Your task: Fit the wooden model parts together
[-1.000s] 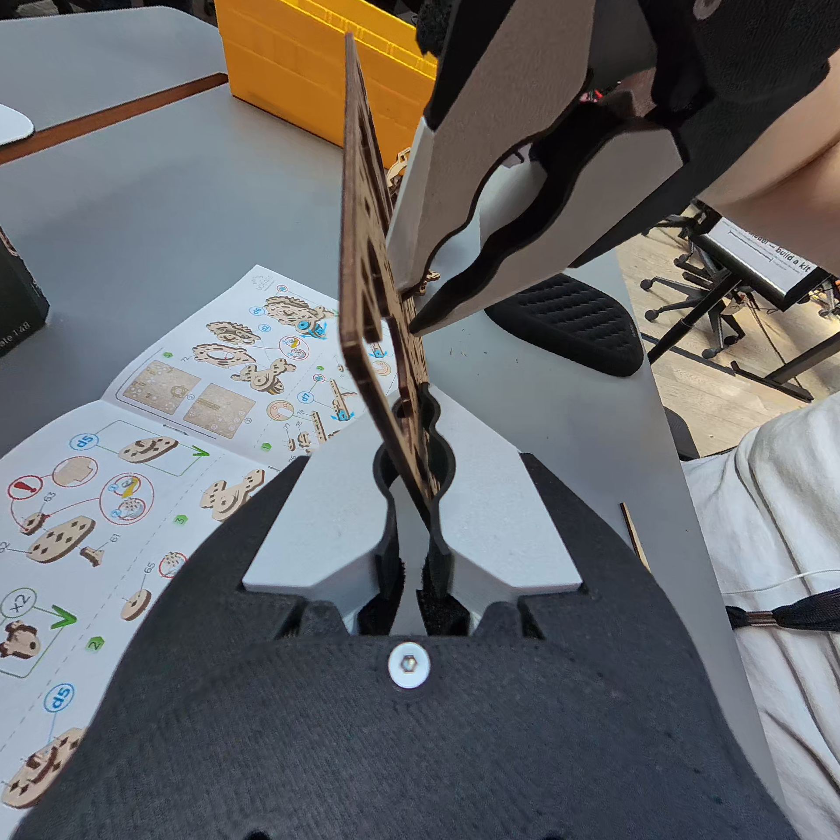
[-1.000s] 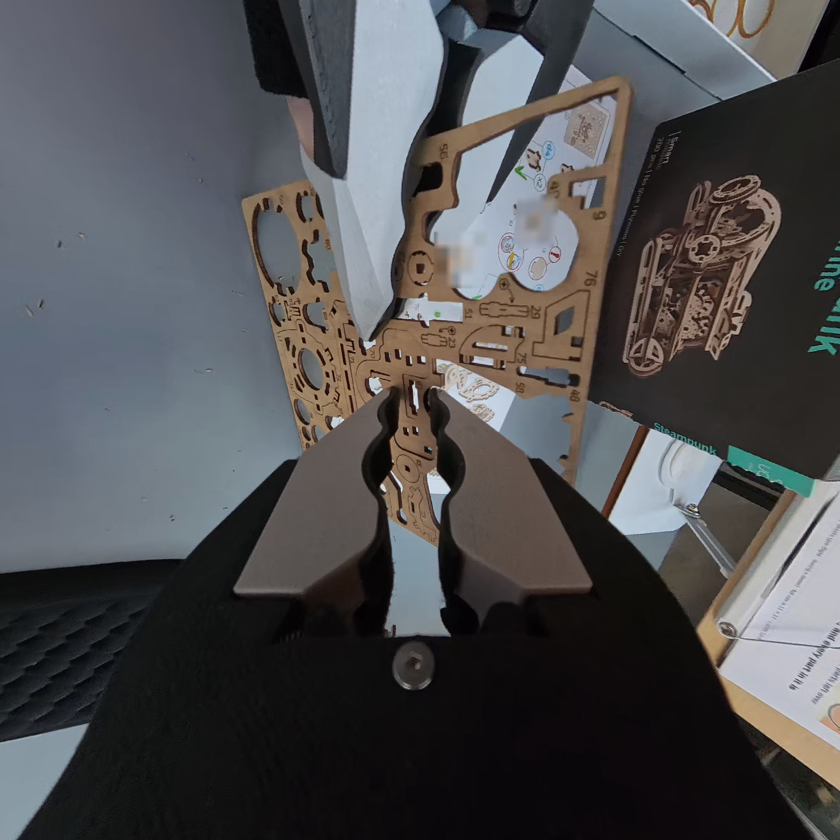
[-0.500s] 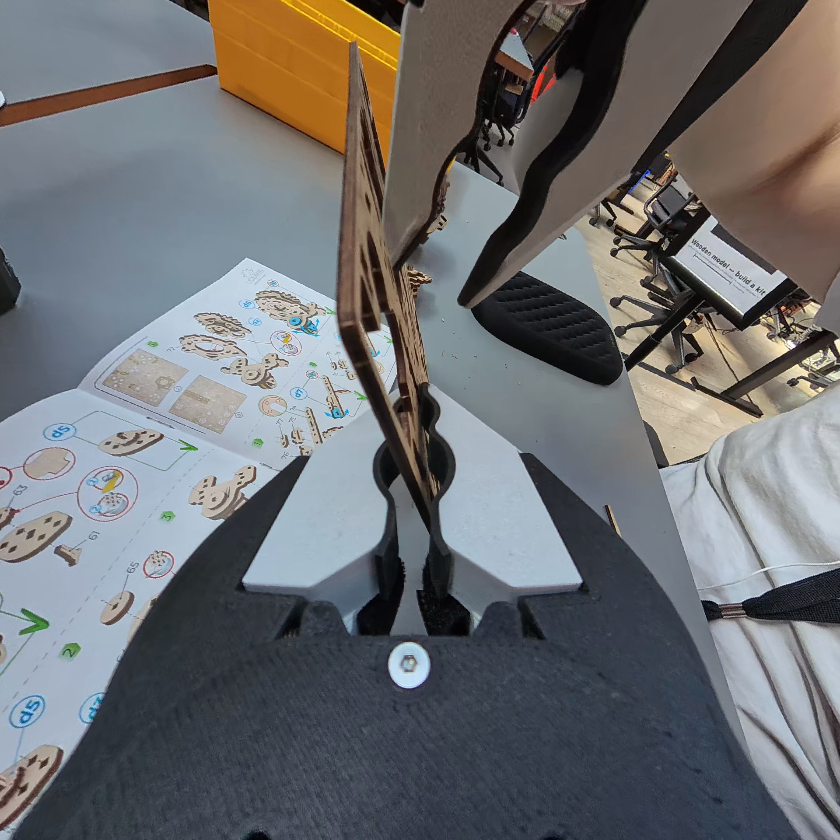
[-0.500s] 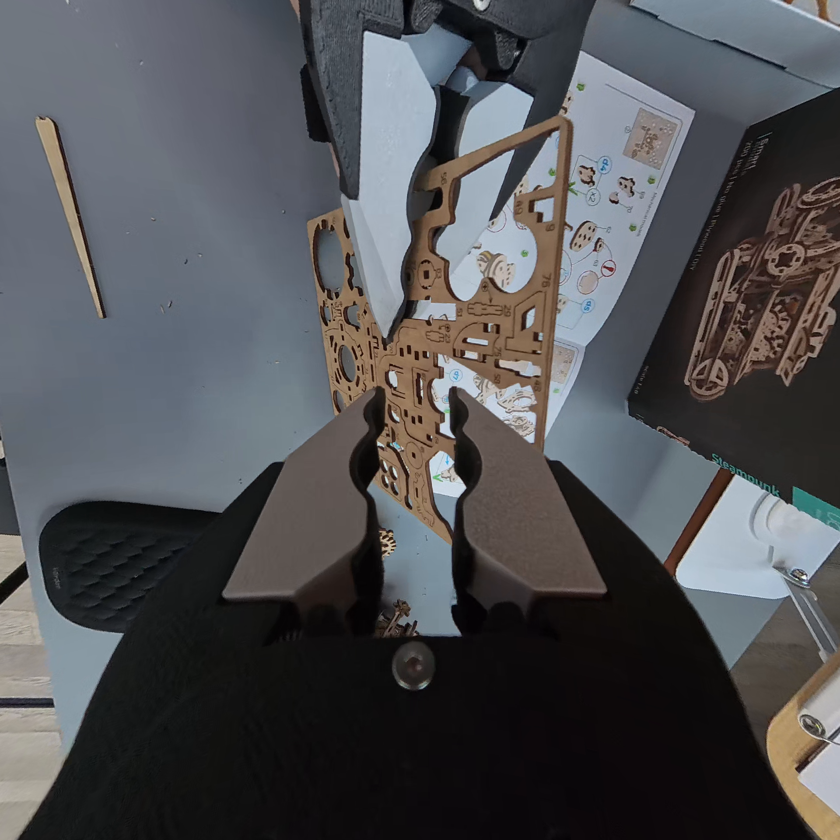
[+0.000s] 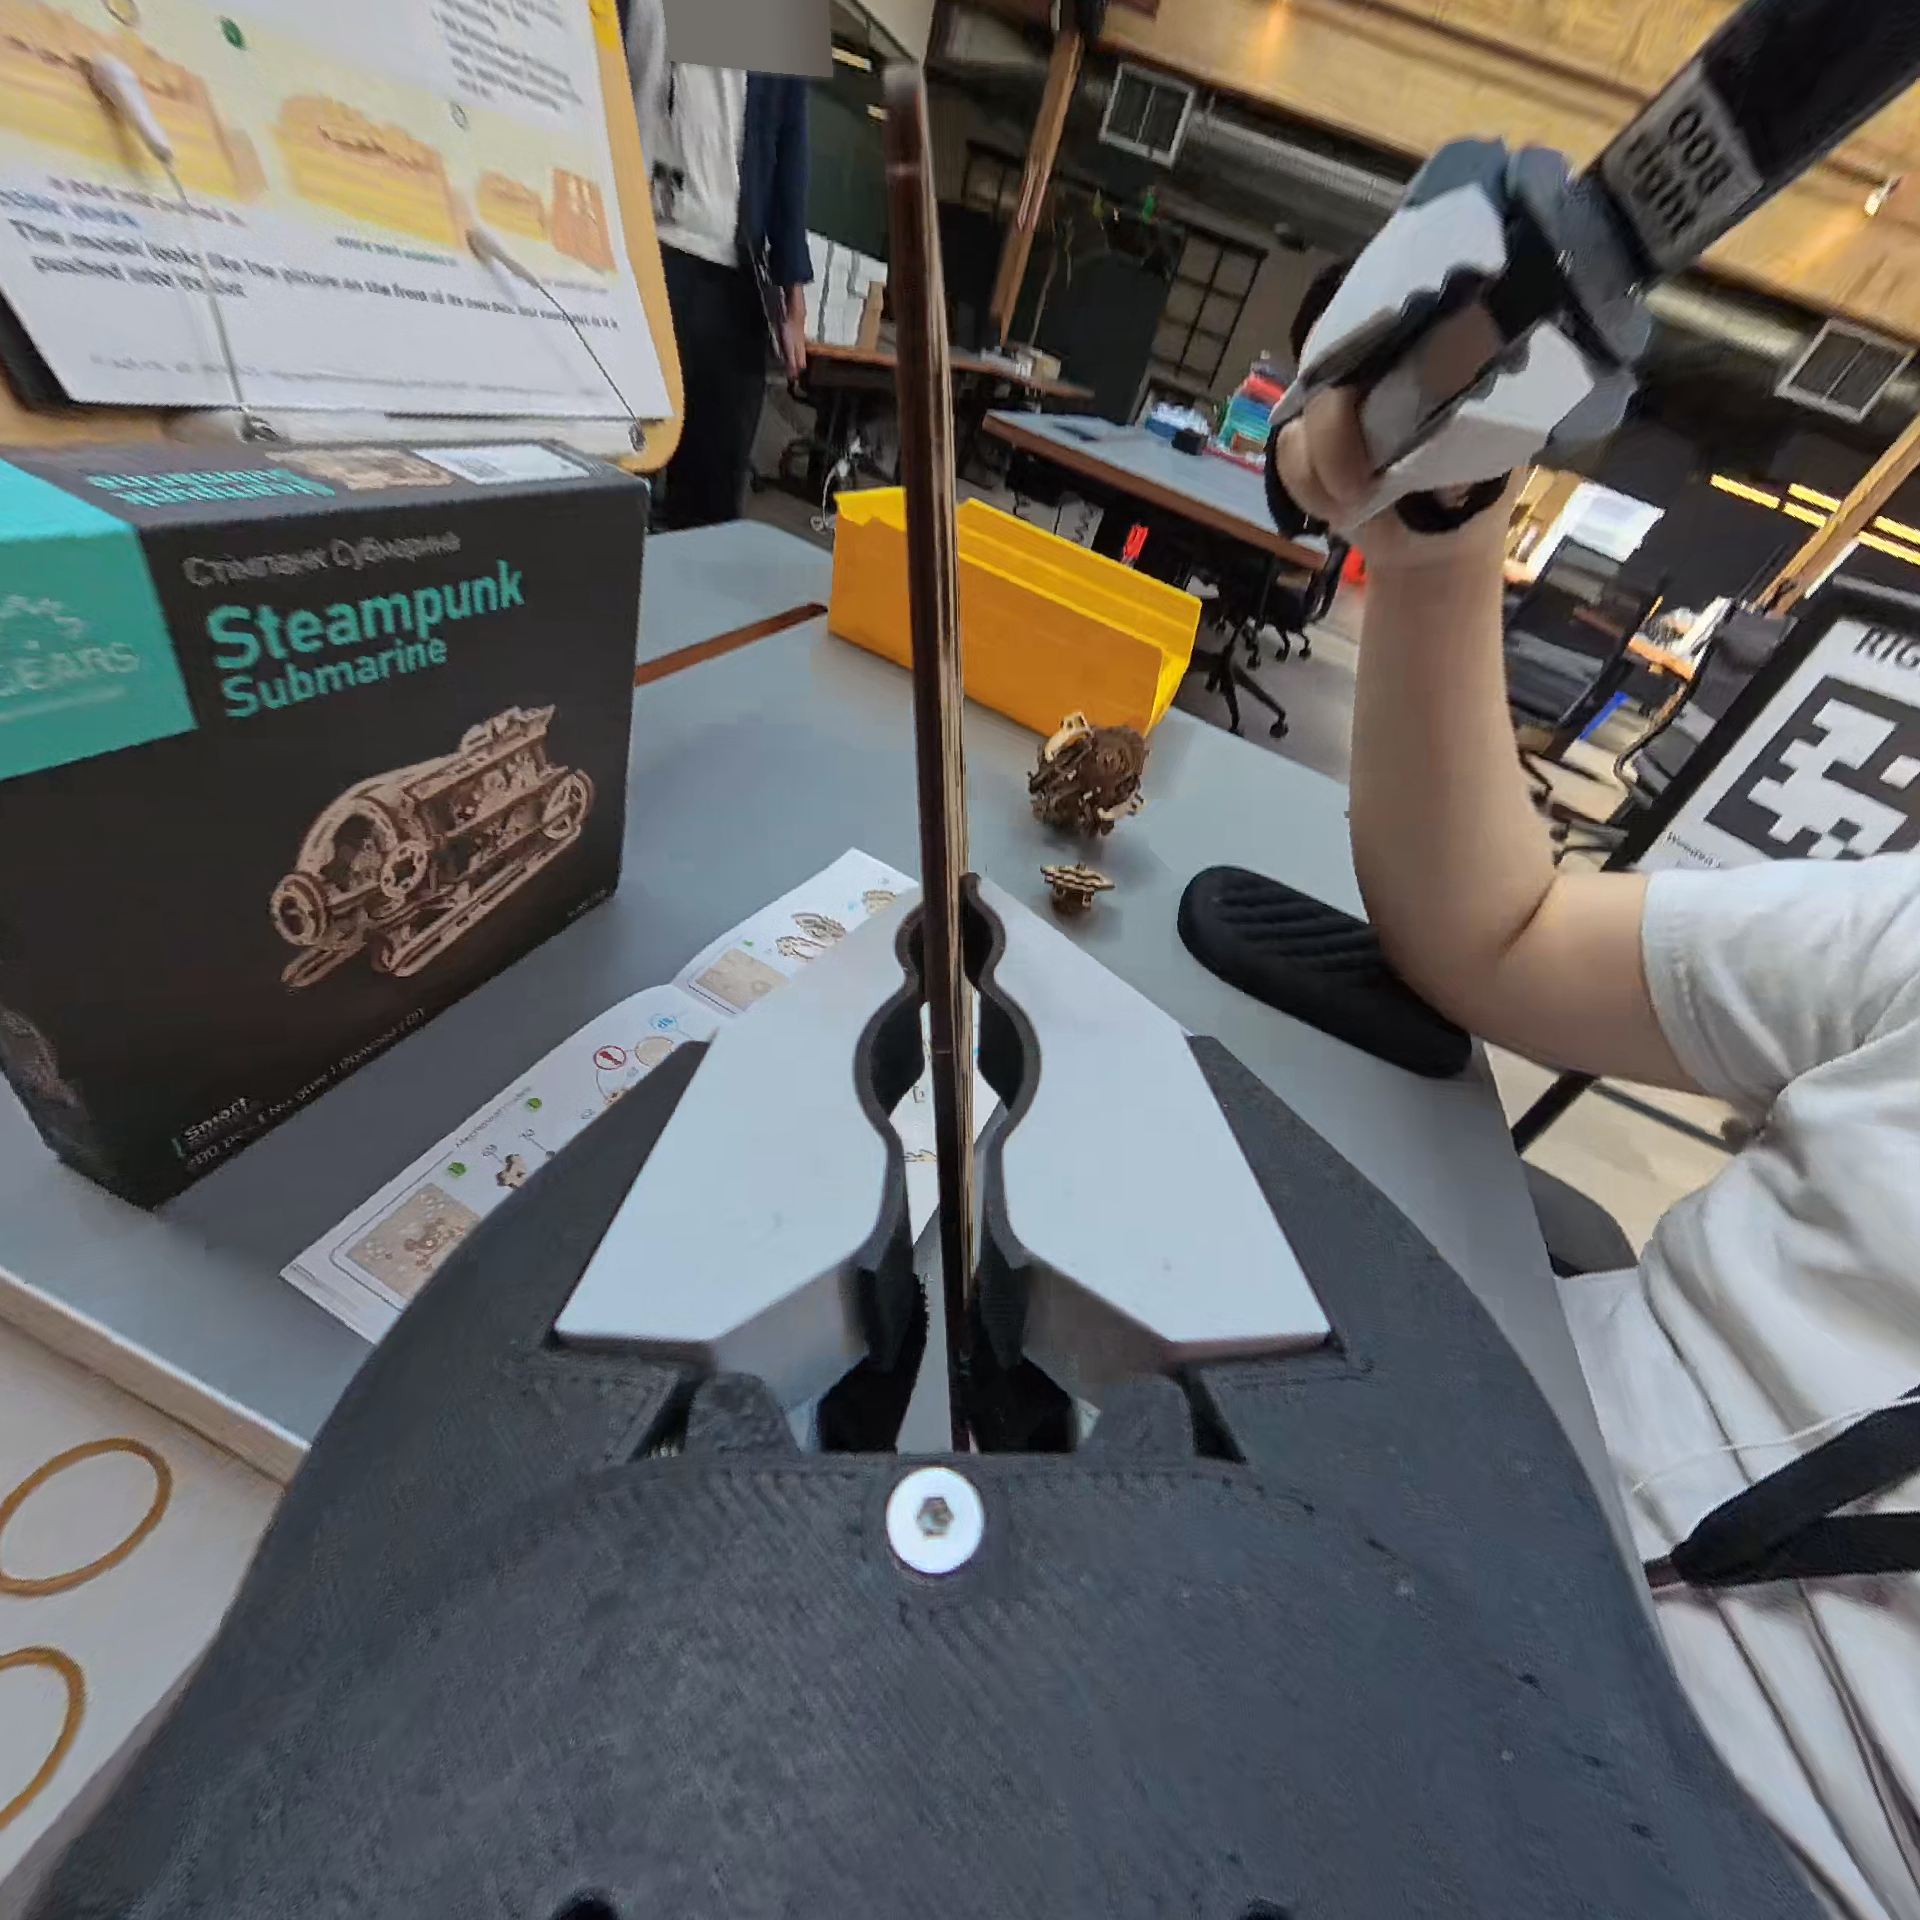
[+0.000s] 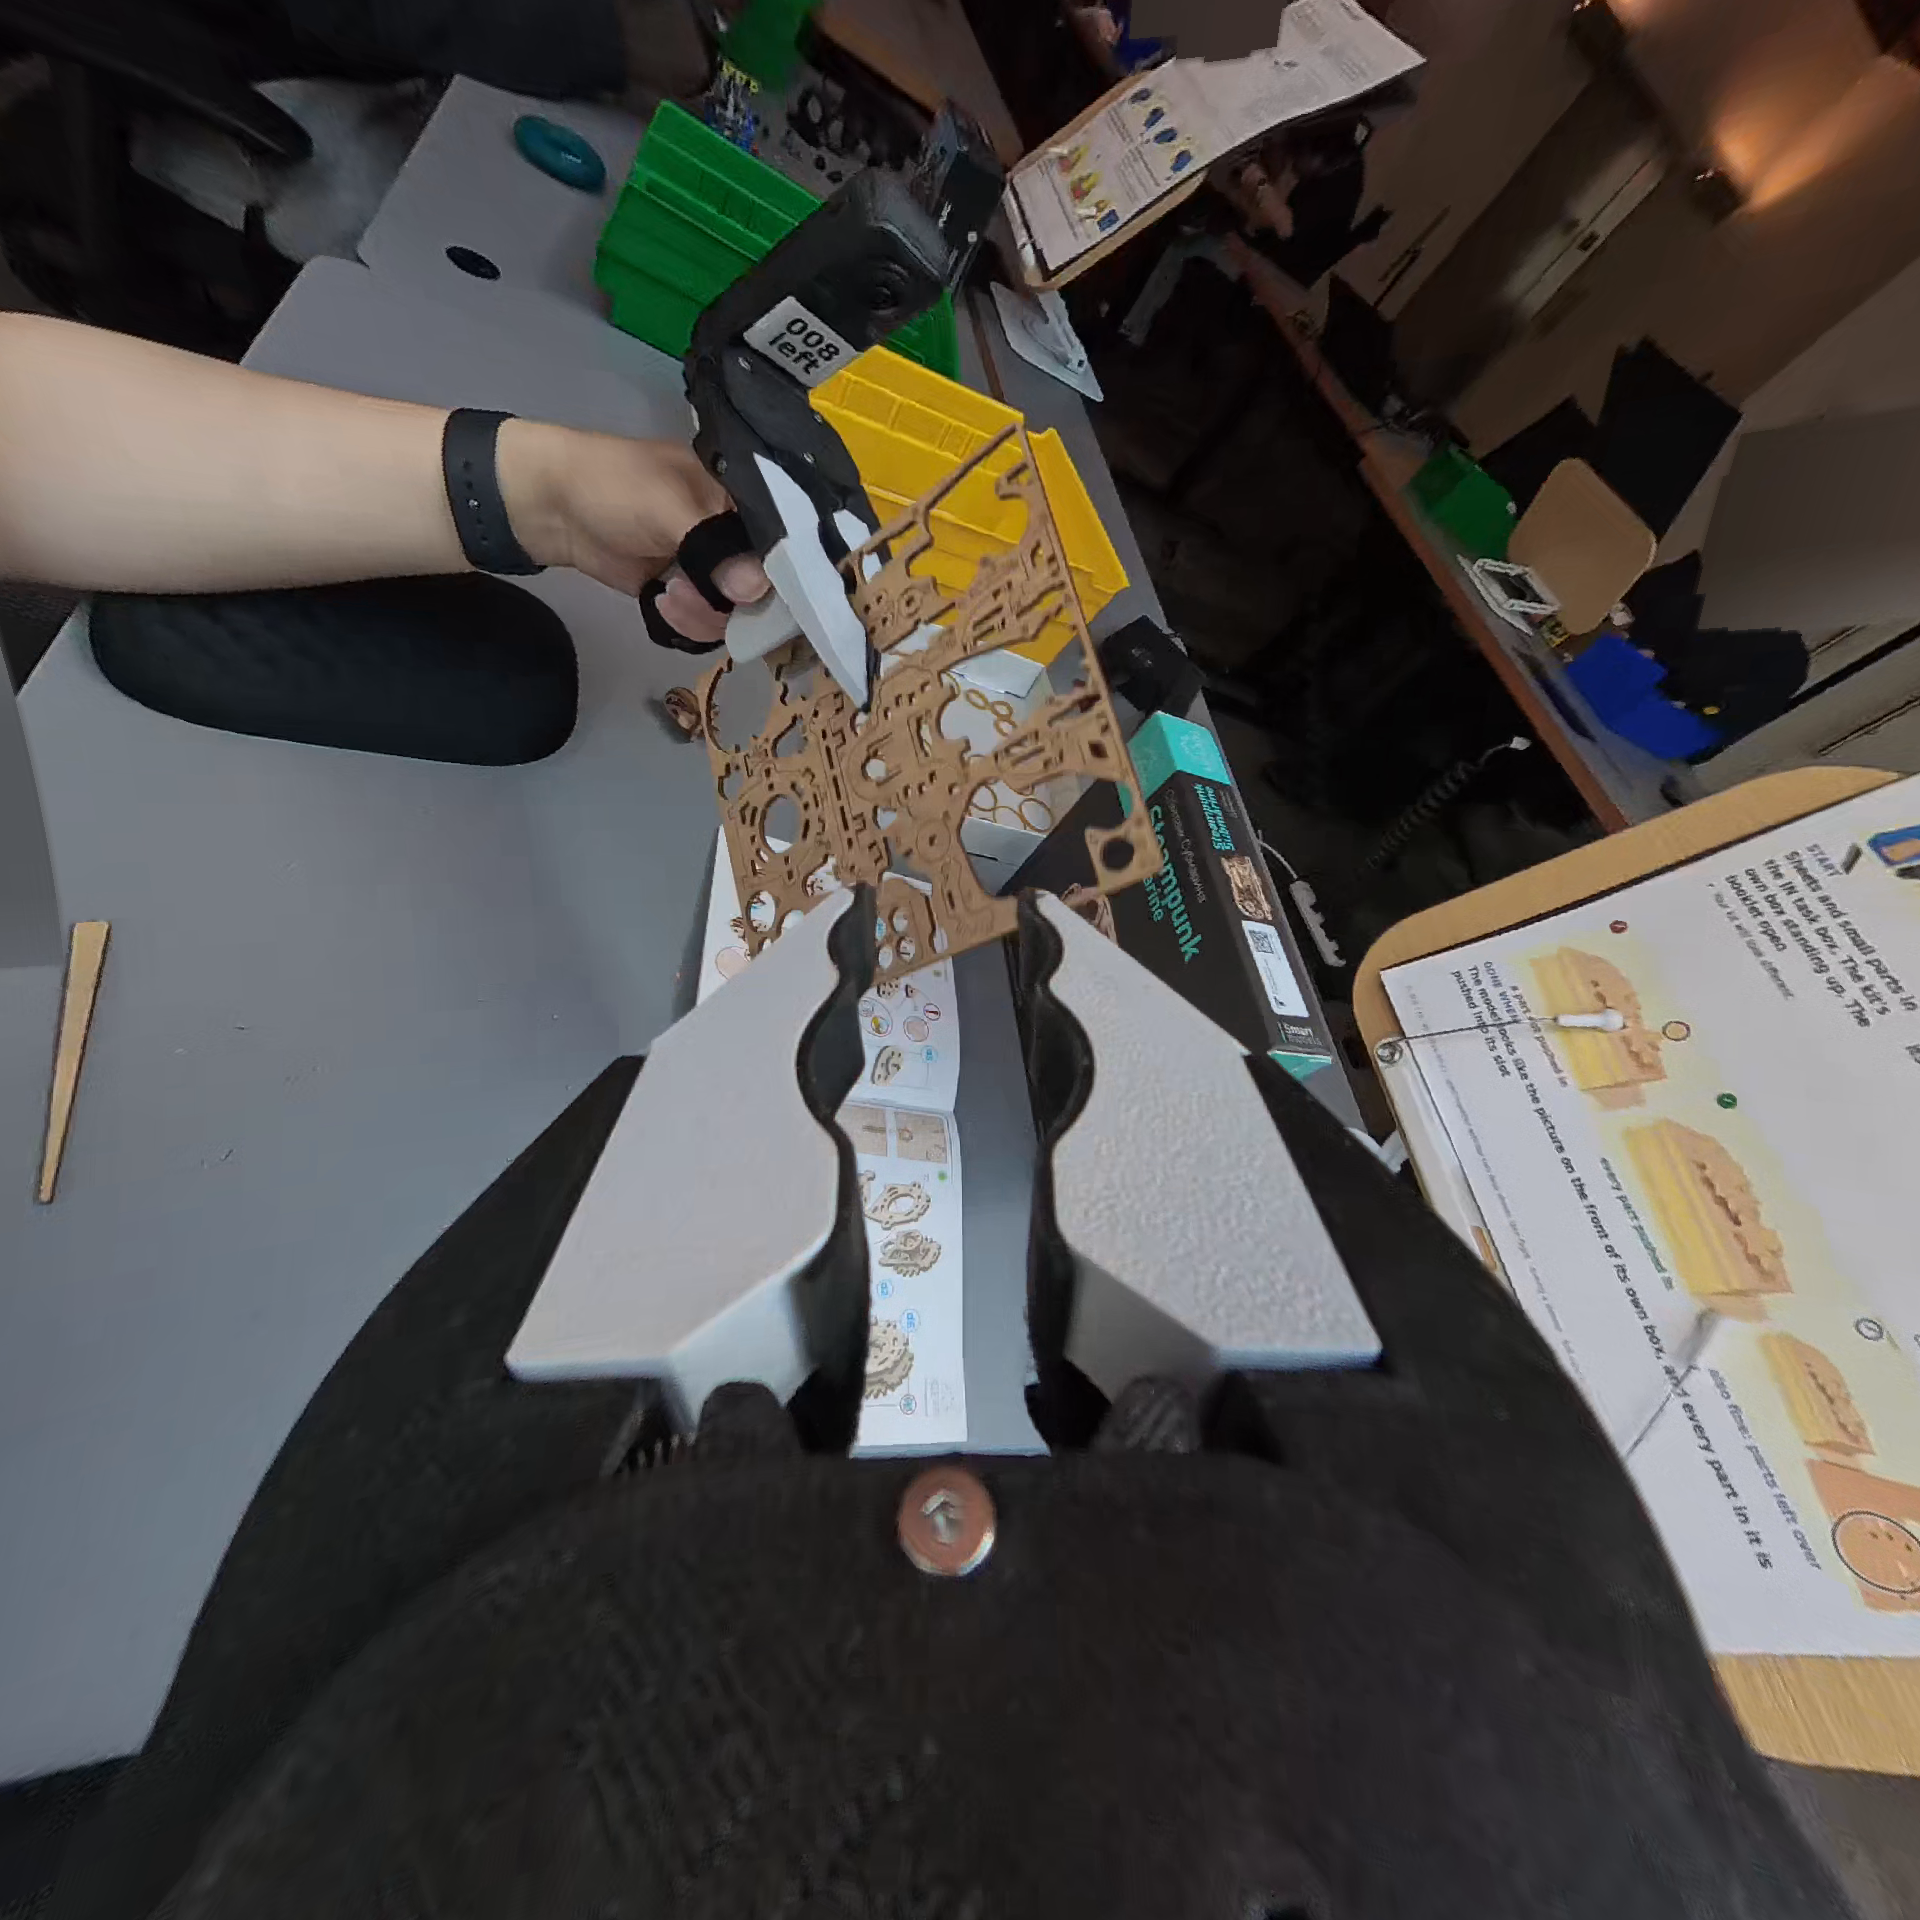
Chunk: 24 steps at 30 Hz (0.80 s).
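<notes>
A thin brown wooden parts sheet [image 5: 928, 520] stands upright and shows edge-on in the left wrist view. My left gripper [image 5: 948, 914] is shut on its lower edge. In the right wrist view the sheet [image 6: 1039, 883] faces me, full of cut-outs, with the left gripper [image 6: 821, 603] clamped on its far side. My right gripper [image 6: 940, 925] is open and empty, just short of the sheet's near corner. In the left wrist view it hangs high at the right [image 5: 1340, 436], well apart from the sheet. A partly built wooden model [image 5: 1086, 774] and a small wooden piece [image 5: 1075, 885] lie on the grey table.
The dark kit box [image 5: 312, 779] stands at the left, with the instruction booklet [image 5: 582, 1081] beside it. A yellow bin [image 5: 1018, 623] sits behind, and a black wrist rest [image 5: 1320, 966] at the right. A wooden stick [image 6: 73, 1049] lies on the table. A clipboard with a sheet [image 6: 1714, 1195] stands to the right. One gripper's finger ends stand about 15 cm off the other's.
My right gripper has drawn back from the sheet, up and away, and its jaws stand wider apart. My left gripper has tilted up and holds the sheet upright.
</notes>
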### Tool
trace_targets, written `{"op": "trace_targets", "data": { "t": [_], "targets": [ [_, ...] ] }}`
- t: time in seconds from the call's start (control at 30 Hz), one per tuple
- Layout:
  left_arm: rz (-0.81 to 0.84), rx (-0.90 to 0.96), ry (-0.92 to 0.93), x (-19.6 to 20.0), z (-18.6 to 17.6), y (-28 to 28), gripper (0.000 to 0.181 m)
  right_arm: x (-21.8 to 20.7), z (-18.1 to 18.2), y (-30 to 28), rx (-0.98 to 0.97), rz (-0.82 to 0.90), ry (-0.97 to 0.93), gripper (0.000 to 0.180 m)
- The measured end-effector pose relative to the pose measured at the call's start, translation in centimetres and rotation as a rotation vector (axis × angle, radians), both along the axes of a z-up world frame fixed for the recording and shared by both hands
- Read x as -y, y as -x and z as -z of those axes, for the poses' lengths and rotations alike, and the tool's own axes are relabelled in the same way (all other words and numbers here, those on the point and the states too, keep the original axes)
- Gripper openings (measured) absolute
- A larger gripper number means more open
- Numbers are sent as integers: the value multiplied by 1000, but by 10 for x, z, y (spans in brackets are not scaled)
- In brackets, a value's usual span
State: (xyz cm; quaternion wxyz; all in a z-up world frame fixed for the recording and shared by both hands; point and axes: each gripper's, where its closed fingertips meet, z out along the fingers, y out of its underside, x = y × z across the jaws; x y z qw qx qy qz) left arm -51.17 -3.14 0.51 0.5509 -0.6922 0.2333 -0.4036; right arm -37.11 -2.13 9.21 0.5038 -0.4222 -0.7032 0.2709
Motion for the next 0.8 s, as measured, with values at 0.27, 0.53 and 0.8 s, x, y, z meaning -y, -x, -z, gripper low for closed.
{"op": "trace_targets", "data": {
  "t": [0.27, 0.53, 0.8],
  "targets": [
    [-90, 320, -124, 8, -43, 62, 1, -53, 15, -20, -16, 89, 166, 26],
    [-66, 324, -80, -4, -24, 50, 1, -63, 47, -5, 78, 99, 181, 26],
    [-73, 293, -69, -5, -20, 47, 0, -66, 47, -6, 56, 99, 213, 26]
  ]
}}
